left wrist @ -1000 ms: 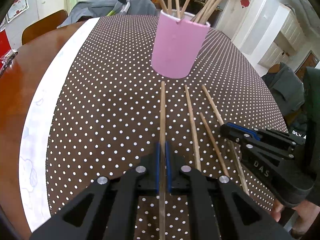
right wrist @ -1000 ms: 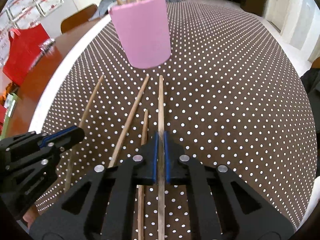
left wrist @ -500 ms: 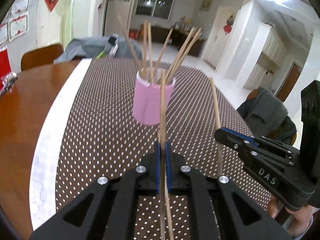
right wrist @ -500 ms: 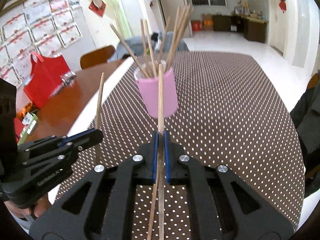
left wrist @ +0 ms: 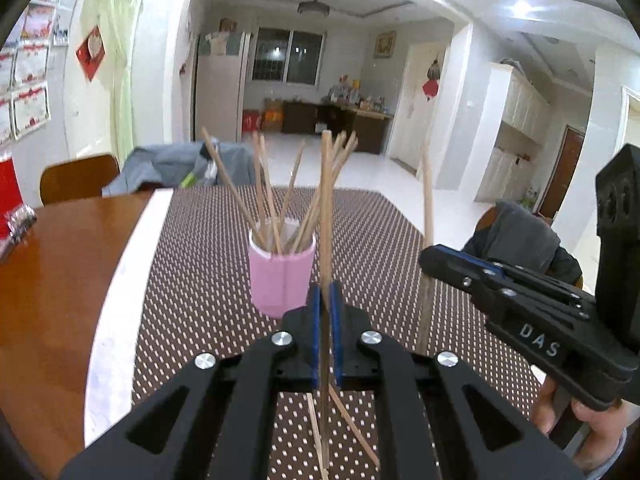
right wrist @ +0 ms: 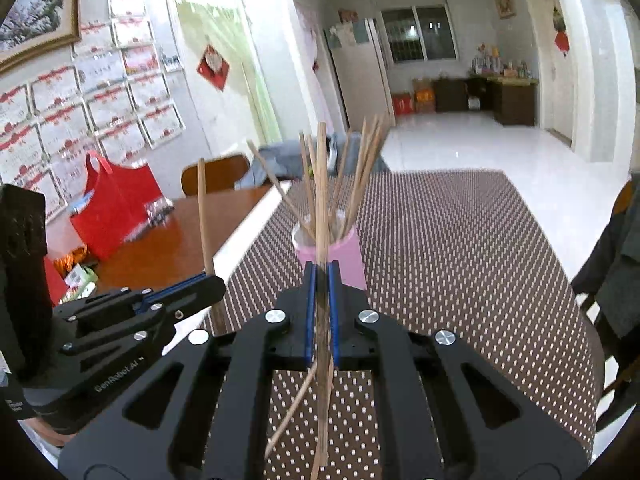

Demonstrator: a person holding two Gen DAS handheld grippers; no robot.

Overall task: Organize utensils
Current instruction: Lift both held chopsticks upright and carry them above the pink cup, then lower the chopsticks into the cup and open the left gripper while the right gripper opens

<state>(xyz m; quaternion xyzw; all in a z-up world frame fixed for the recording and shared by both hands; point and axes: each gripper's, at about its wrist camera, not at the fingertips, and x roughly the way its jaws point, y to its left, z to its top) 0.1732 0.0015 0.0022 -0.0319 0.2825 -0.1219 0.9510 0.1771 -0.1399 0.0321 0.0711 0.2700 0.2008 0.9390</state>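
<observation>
Left gripper (left wrist: 325, 312): jaws narrowed to a slit, blue pads clamped on one wooden chopstick (left wrist: 326, 208), held upright along the finger axis, tip well above the cup rim in this view. Right gripper (right wrist: 321, 292): same state, pads pinching a second chopstick (right wrist: 321, 184), also upright.

Each gripper shows in the other's camera: the right one at the right of the left wrist view (left wrist: 430, 258) with its stick rising from the tip, the left one at lower left of the right wrist view (right wrist: 214, 282), likewise.

Pink cup (left wrist: 282, 280) stands on the dotted brown tablecloth (left wrist: 208, 264) ahead of both grippers, holding a fan of chopsticks leaning outward. Two loose chopsticks (left wrist: 352, 424) lie on the cloth below the left gripper. Red bag (right wrist: 116, 208) sits on the bare wooden table (left wrist: 52, 264), well apart from the cup.

Versus 1.0 s ago: both held sticks lay flat on the cloth beside the other two; now both are lifted clear, and the cup sits farther off and lower in both views. Grip unchanged throughout.
</observation>
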